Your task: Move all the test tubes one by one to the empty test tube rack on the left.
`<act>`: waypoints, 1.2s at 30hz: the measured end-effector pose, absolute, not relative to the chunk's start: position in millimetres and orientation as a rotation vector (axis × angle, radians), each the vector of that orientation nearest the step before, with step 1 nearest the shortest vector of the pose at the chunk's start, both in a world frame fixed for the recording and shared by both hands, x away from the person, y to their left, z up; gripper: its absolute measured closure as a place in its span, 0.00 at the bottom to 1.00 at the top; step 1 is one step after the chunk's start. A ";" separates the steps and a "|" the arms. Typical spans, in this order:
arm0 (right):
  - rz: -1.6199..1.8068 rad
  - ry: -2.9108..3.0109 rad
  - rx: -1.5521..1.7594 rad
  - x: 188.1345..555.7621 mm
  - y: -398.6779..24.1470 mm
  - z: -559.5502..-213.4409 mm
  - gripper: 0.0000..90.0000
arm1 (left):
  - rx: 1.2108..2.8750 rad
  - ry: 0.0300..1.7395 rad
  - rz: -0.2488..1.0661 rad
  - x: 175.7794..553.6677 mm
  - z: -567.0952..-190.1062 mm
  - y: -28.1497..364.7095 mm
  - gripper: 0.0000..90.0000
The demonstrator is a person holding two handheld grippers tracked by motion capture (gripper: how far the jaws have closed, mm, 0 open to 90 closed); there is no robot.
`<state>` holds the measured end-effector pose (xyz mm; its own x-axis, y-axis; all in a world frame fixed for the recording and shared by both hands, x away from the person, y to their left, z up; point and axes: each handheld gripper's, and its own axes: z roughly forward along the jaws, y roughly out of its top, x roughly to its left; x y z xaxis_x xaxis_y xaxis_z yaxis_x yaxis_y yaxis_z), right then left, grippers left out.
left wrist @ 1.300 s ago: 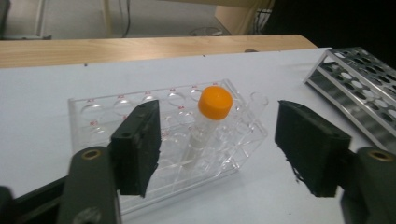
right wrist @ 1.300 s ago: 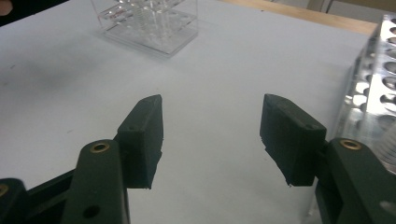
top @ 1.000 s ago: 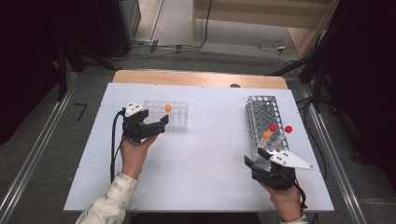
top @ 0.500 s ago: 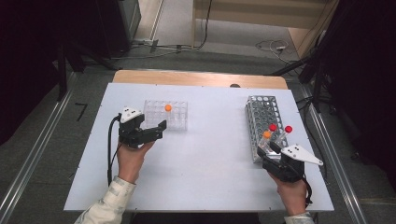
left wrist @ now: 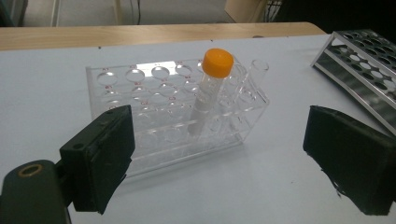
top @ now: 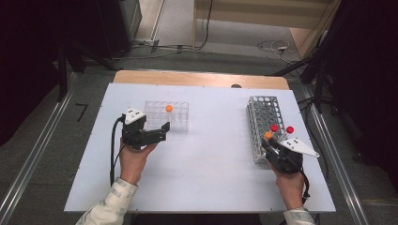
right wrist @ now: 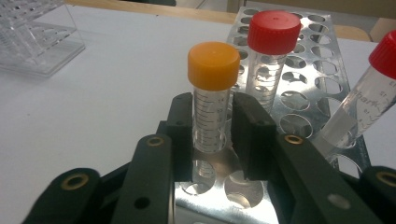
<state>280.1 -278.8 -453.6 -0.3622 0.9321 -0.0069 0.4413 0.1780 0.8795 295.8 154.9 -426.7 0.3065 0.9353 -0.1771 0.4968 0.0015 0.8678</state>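
An orange-capped tube [right wrist: 213, 65] stands in the near end of the metal rack [right wrist: 317, 70], and my right gripper [right wrist: 212, 135] is shut on it; its jaws have just been closing, and both pads now press the tube's clear body. In the high view that right gripper [top: 268, 140] sits at the metal rack's [top: 263, 112] near end. My left gripper [left wrist: 224, 154] is open, its jaws have just been opening, and nothing is between them. It faces the clear plastic rack [left wrist: 154, 93], which holds another orange-capped tube [left wrist: 208, 93]. From above, the left gripper [top: 162, 132] lies just left of this clear rack [top: 176, 119].
Two red-capped tubes [right wrist: 273, 32] [right wrist: 383, 51] stand in the metal rack right behind the held tube, one leaning. The white table [top: 211, 164] is bare between the two racks. A wooden strip [top: 197, 78] runs along its far edge.
My right gripper moved forward to the metal rack's near end and closed around the orange-capped tube. The left gripper's jaws spread a little wider; that hand stayed put.
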 end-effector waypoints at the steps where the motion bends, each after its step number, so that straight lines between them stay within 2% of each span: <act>1: 1.119 1.891 1.291 280.7 -278.8 -454.0 0.77 | 1.641 1.325 0.593 295.9 -426.9 154.3 0.11; 8: 1.133 1.886 1.273 278.7 -278.3 -450.5 0.79 | 1.654 1.313 0.607 295.4 -426.6 150.6 0.10; 17: 1.160 1.857 1.250 271.5 -278.6 -429.1 0.79 | 1.668 1.279 0.600 293.3 -423.9 149.1 0.06; 29: 1.221 1.815 1.204 260.5 -279.7 -402.0 0.80 | 1.672 1.275 0.562 294.3 -423.2 148.7 0.06; 36: 1.270 1.850 1.138 254.5 -263.1 -386.4 0.80 | 1.661 1.266 0.555 293.5 -420.5 149.4 0.06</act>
